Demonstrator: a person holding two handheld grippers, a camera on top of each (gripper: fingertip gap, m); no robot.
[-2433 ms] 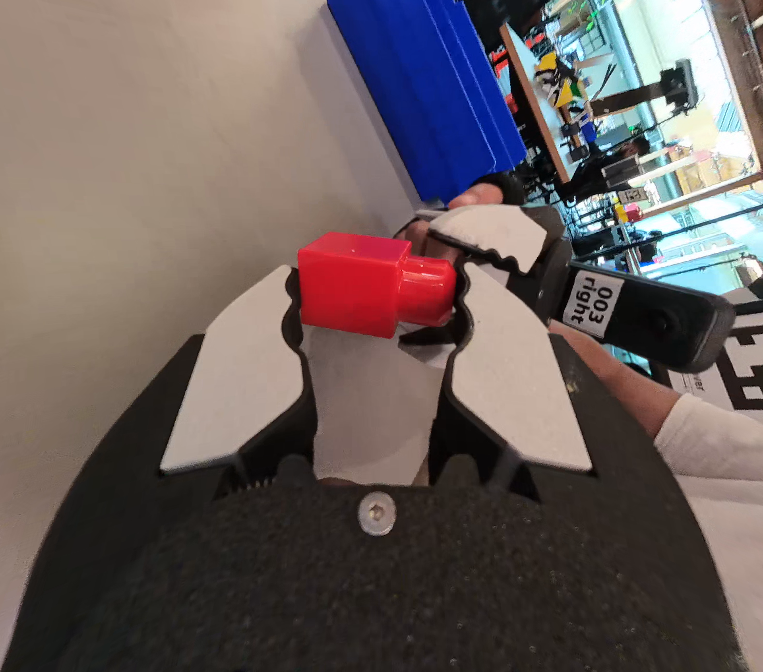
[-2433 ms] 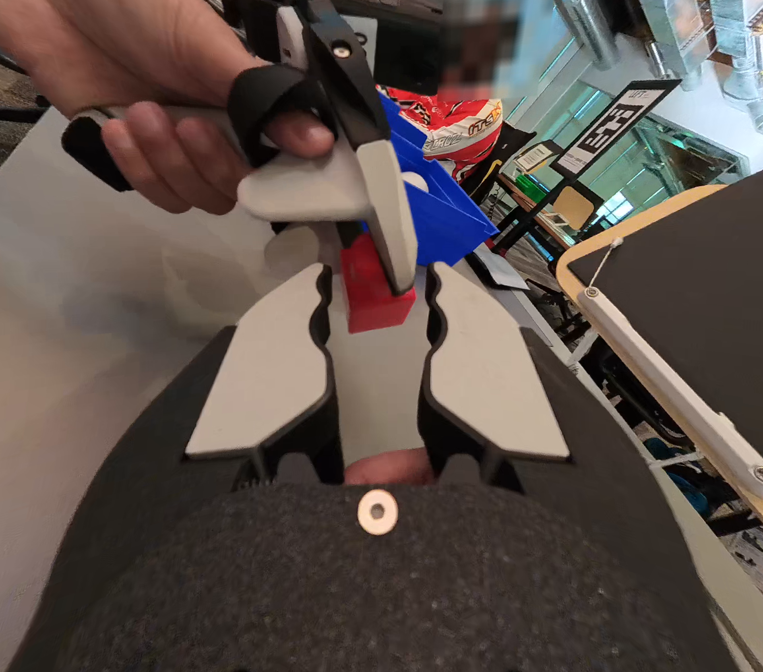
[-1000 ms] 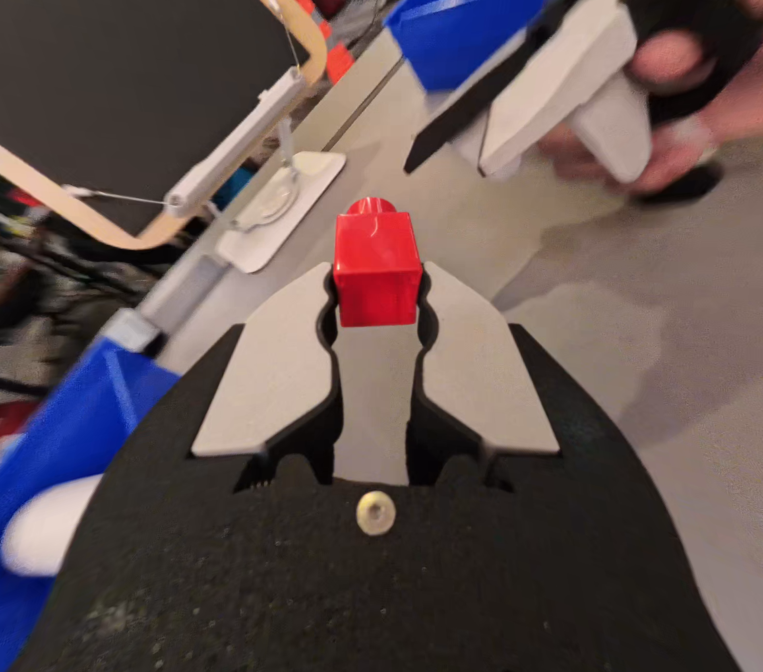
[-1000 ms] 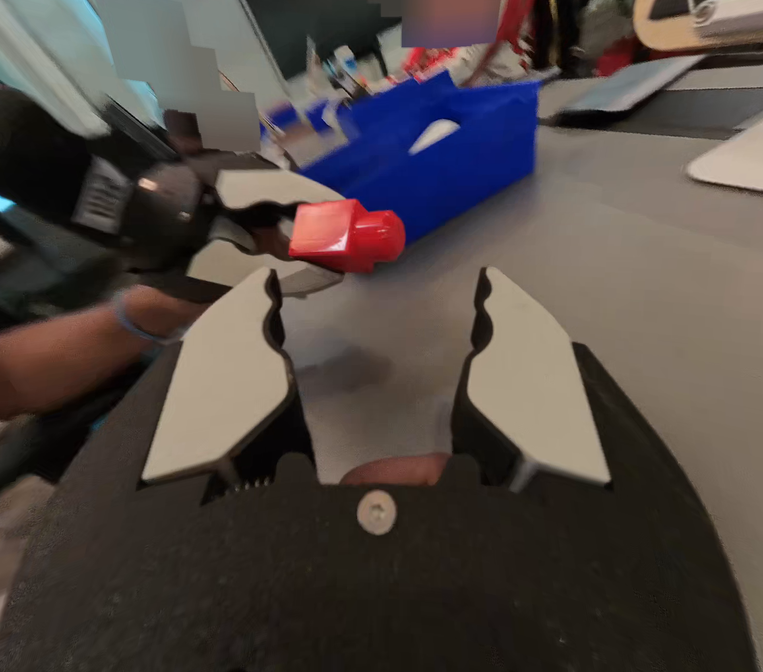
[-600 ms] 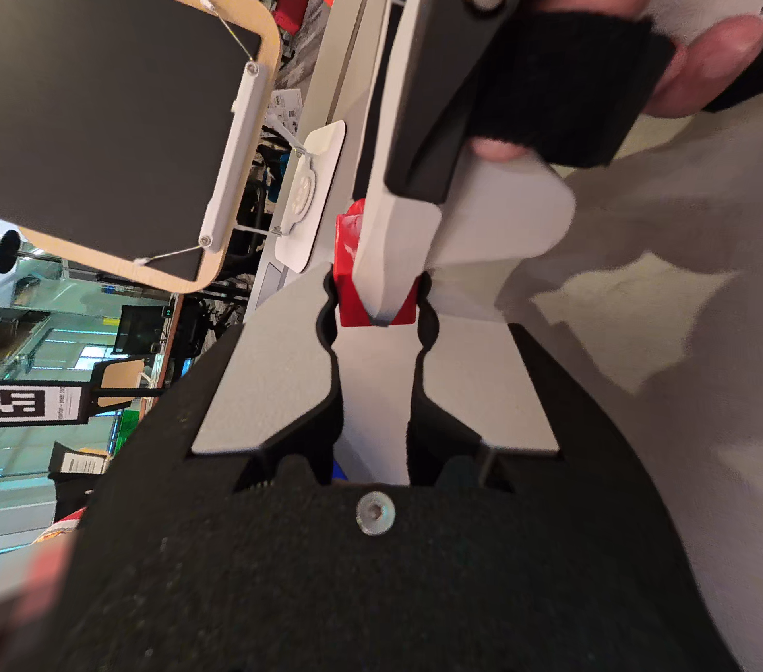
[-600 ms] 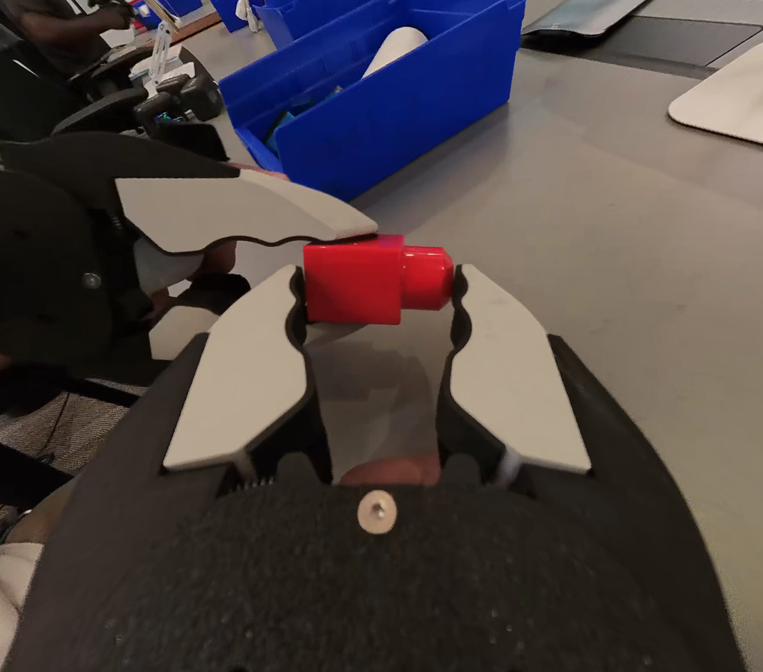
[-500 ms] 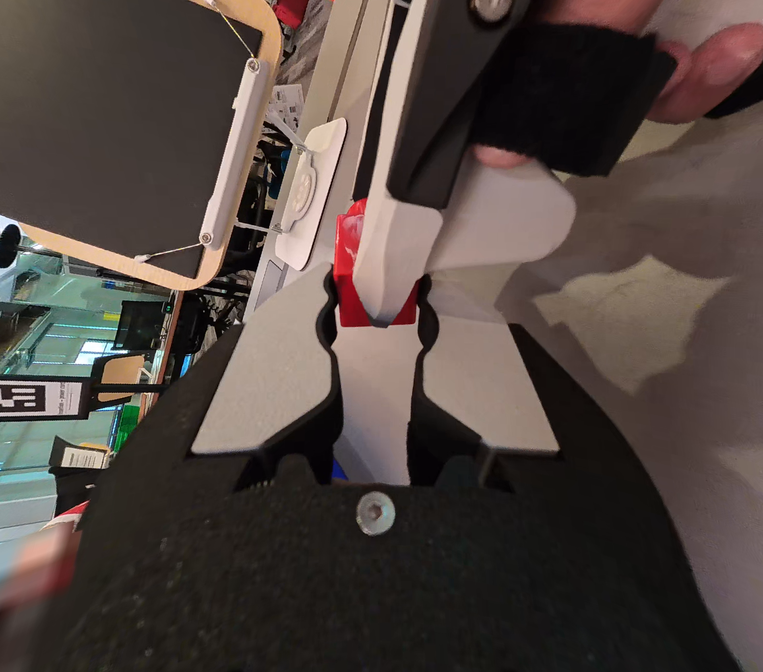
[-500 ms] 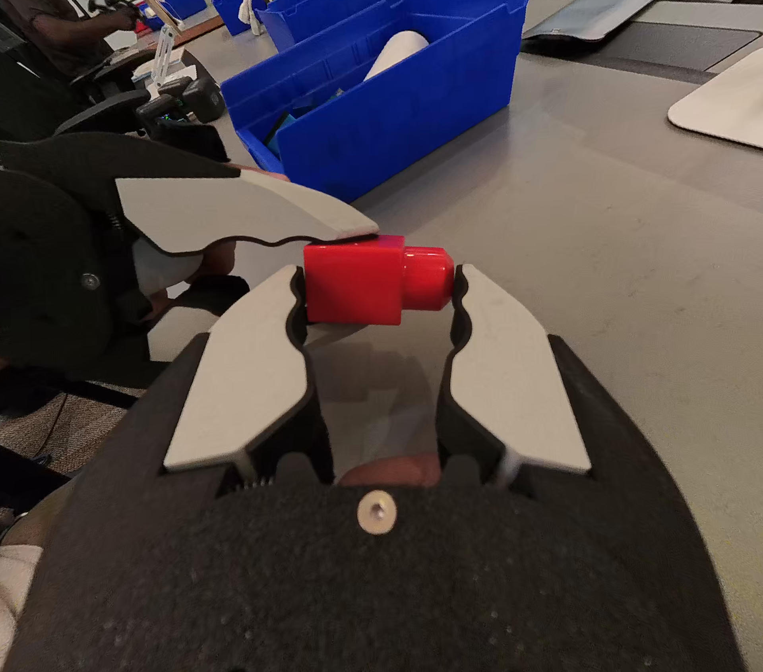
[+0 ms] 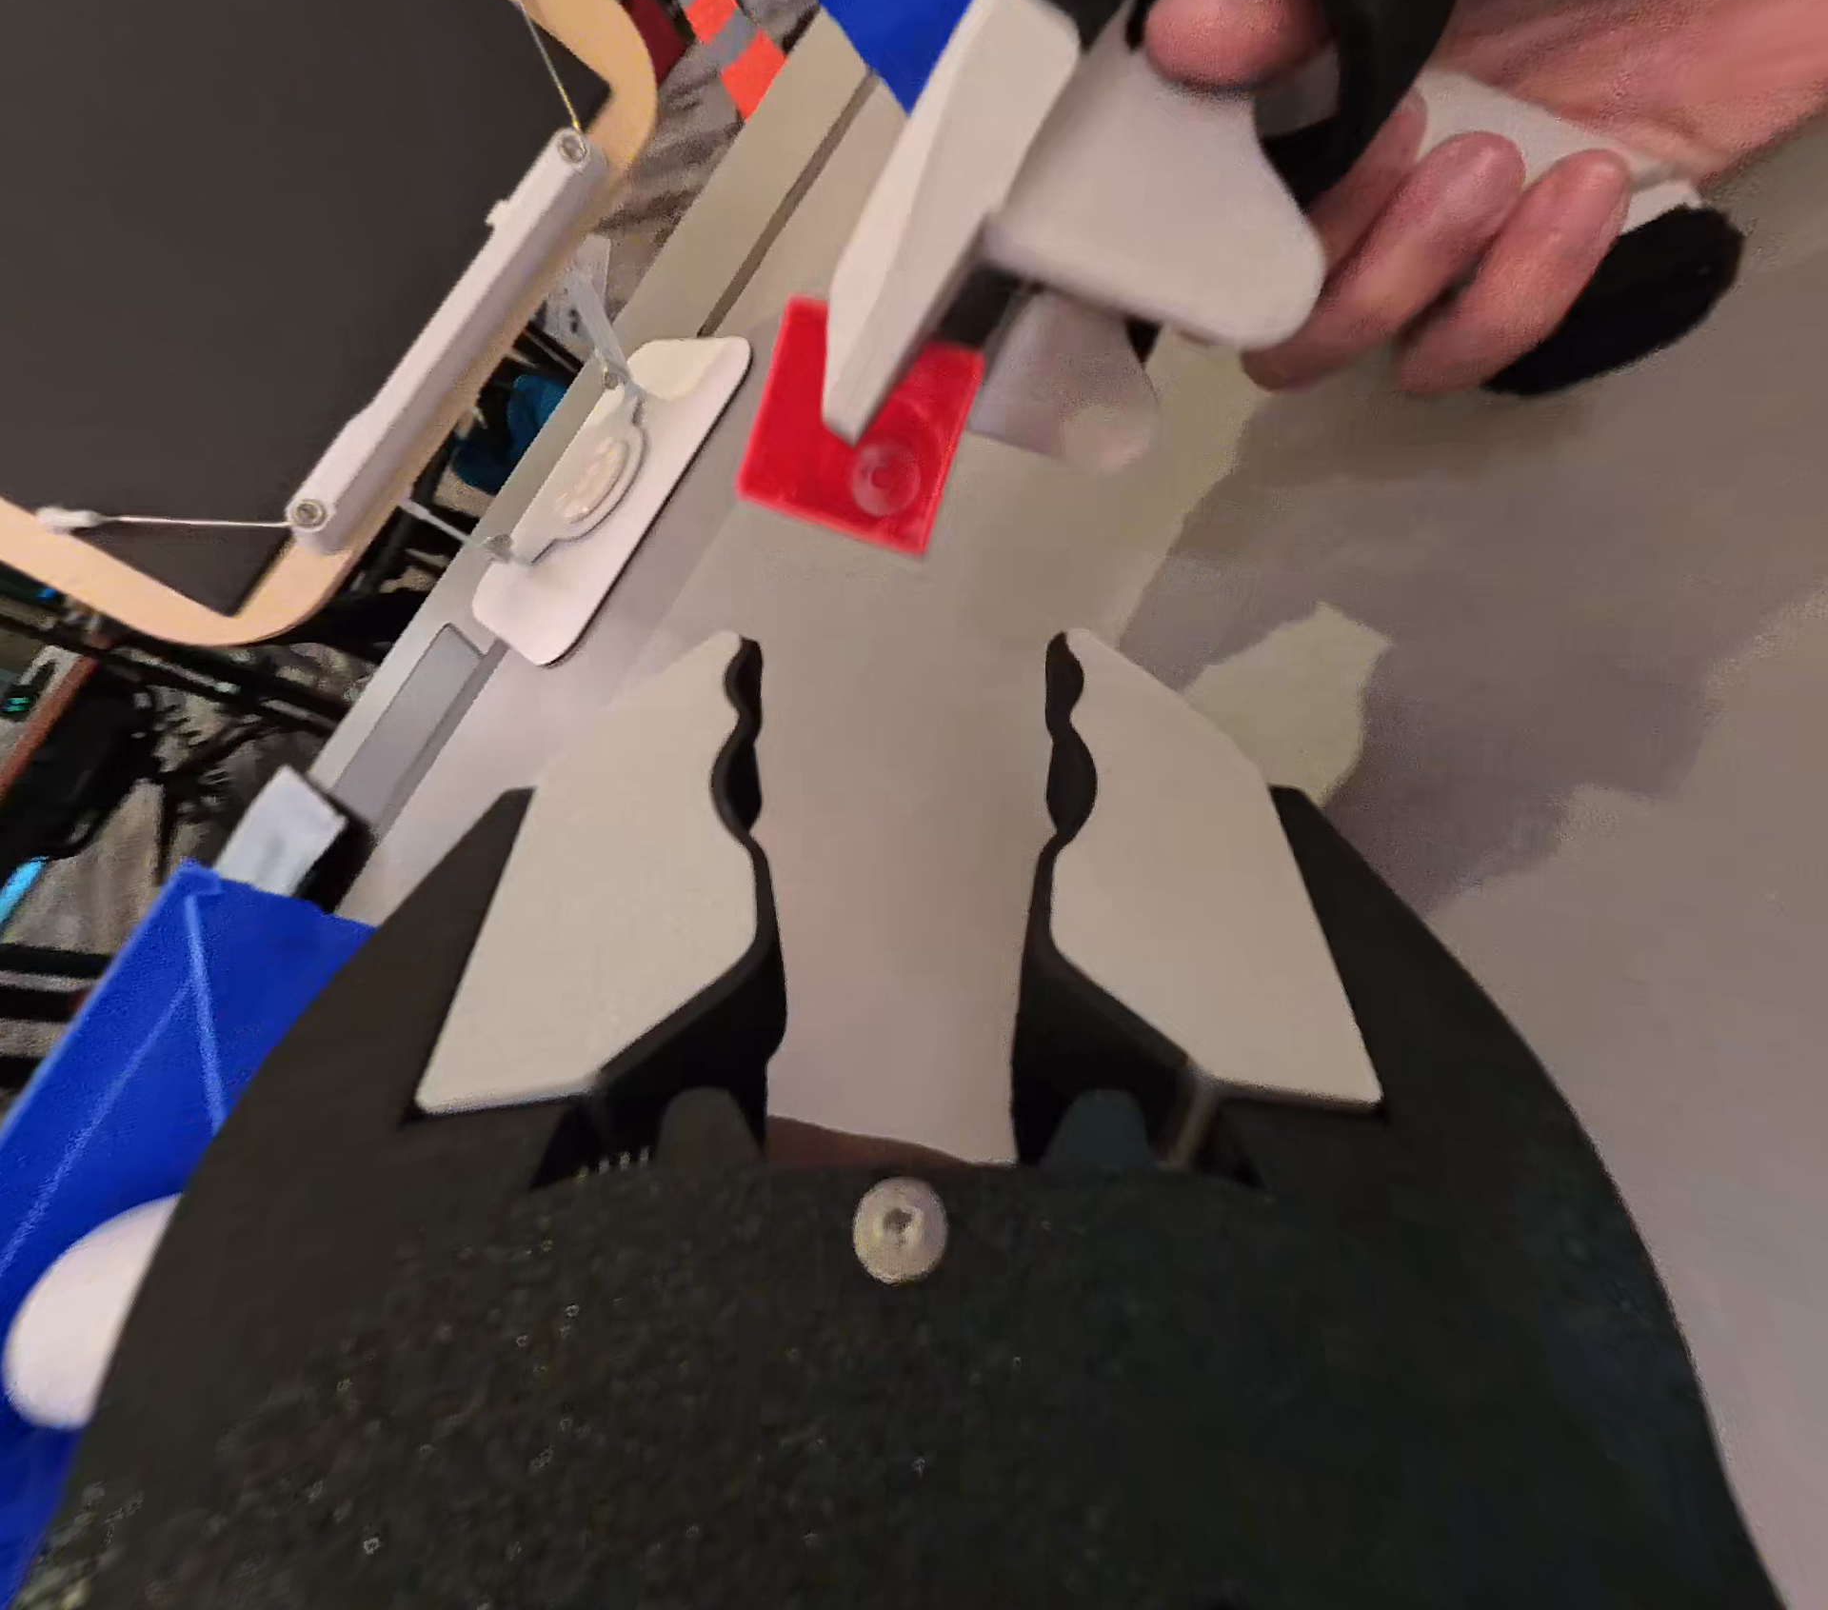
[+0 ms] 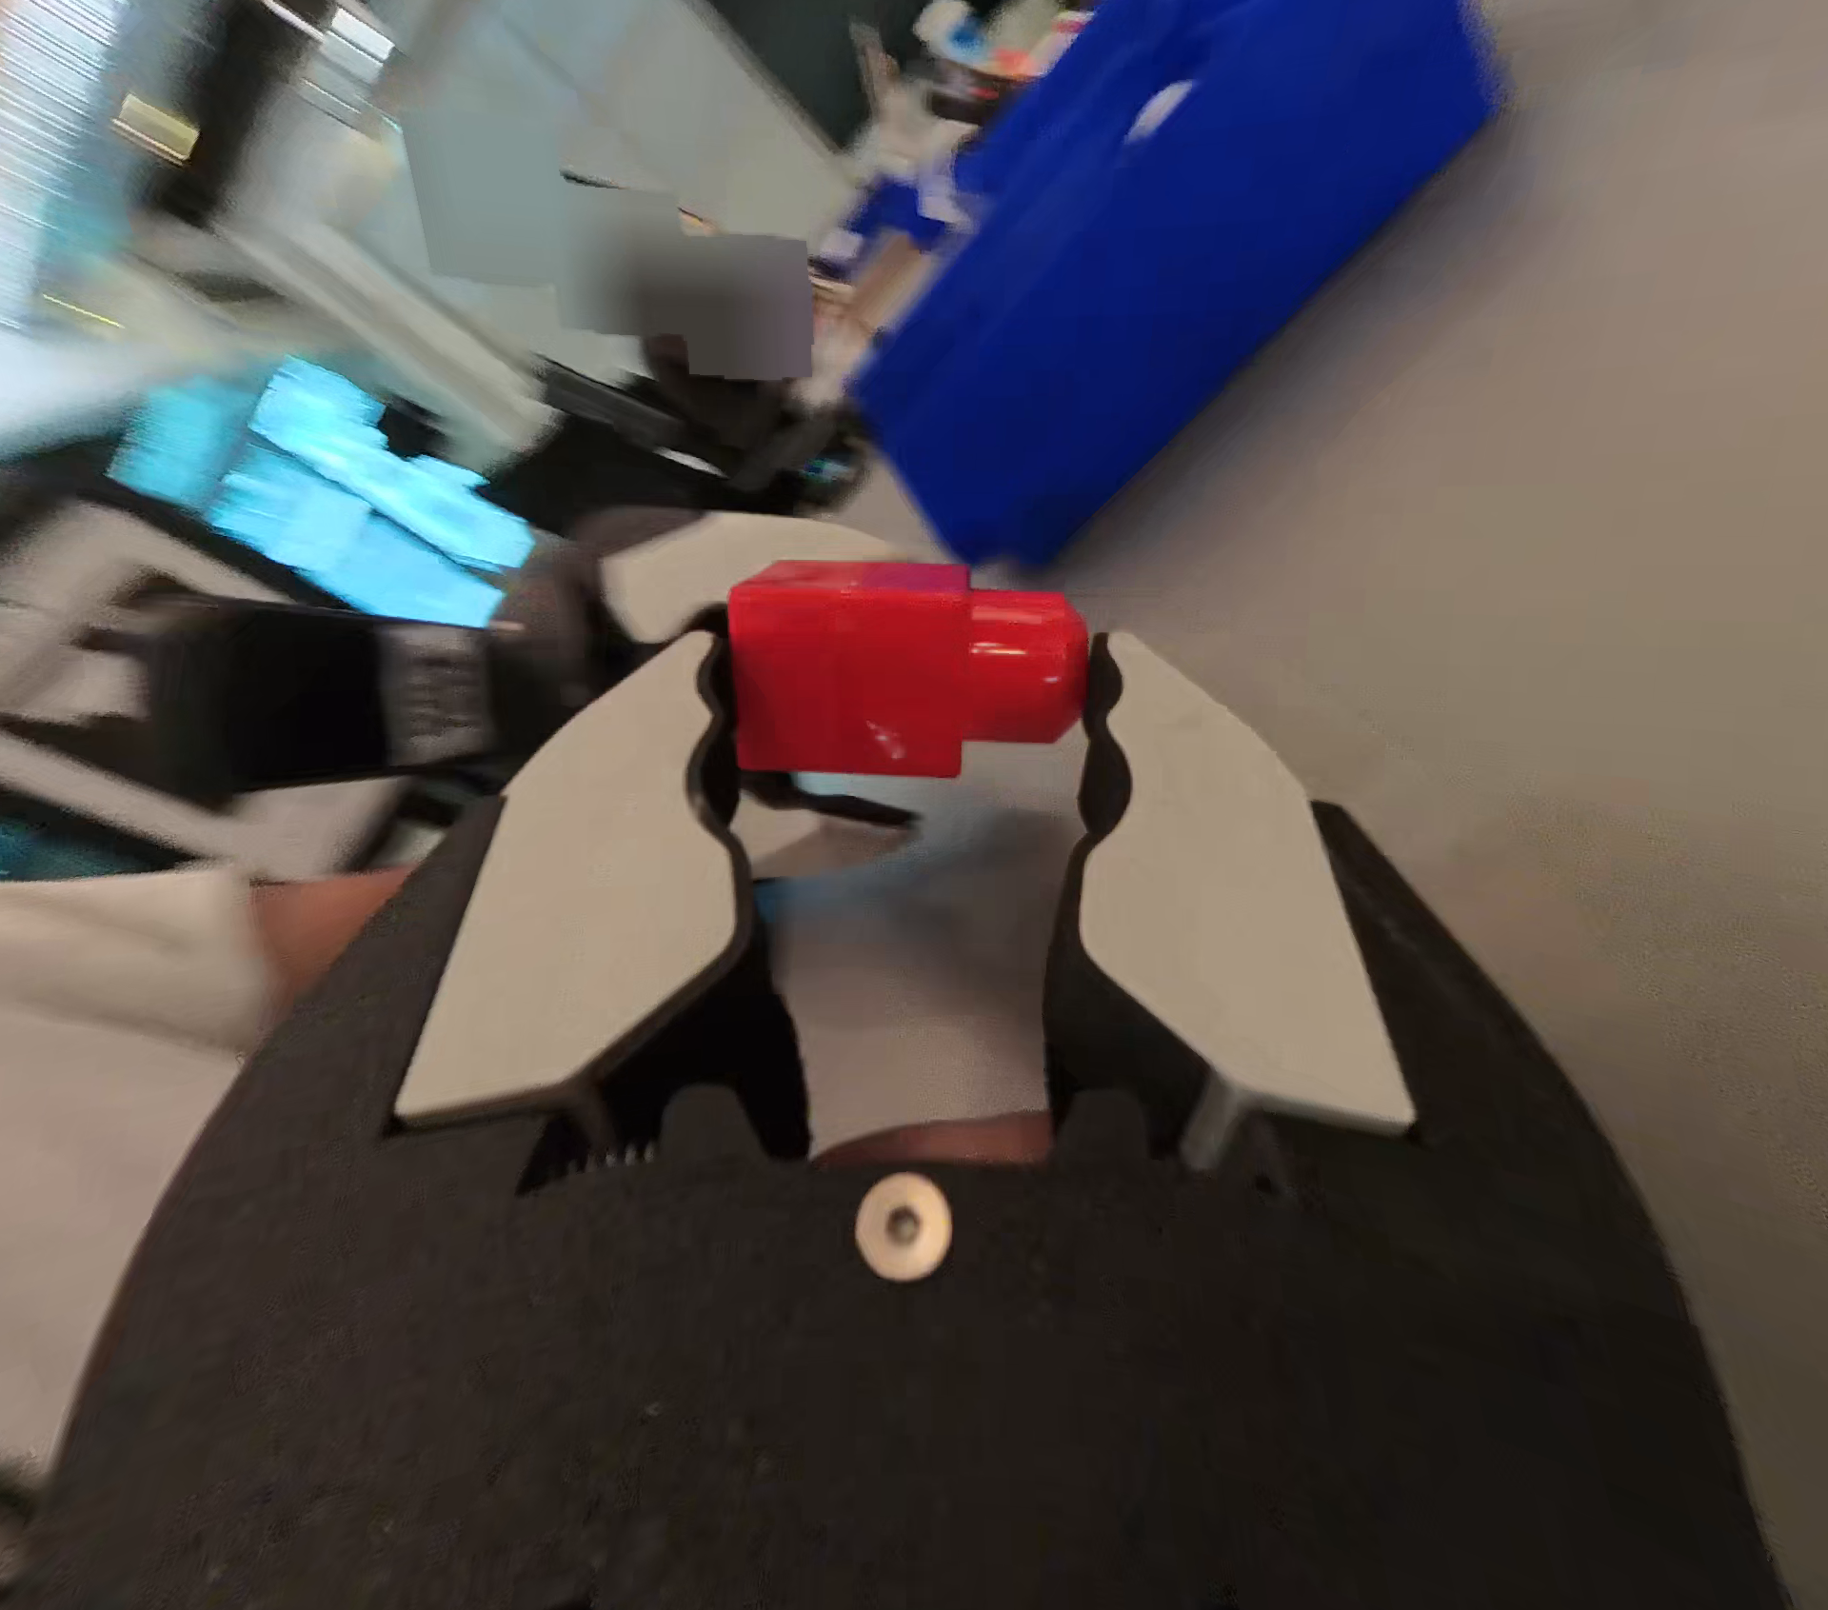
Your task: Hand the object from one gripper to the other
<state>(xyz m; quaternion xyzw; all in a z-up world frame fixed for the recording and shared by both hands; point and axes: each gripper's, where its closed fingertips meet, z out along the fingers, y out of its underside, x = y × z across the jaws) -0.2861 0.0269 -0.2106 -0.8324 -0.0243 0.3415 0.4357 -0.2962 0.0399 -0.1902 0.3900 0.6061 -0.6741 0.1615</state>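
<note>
Right gripper [image 10: 905, 677] pinches red block [image 10: 890, 672] end-to-end (keep squeeze steady); left gripper [image 9: 900, 732] jaws spread, empty.

The red block [image 10: 870, 672] is shiny, smooth plastic. The right gripper [image 10: 905, 662] has flat, dull grey fingers [image 10: 584, 890] on a rough, grainy black body with a shiny metal screw [image 10: 902, 1234]. Behind the block, the blue bin [image 10: 1187, 296] looks like smooth plastic.
</note>
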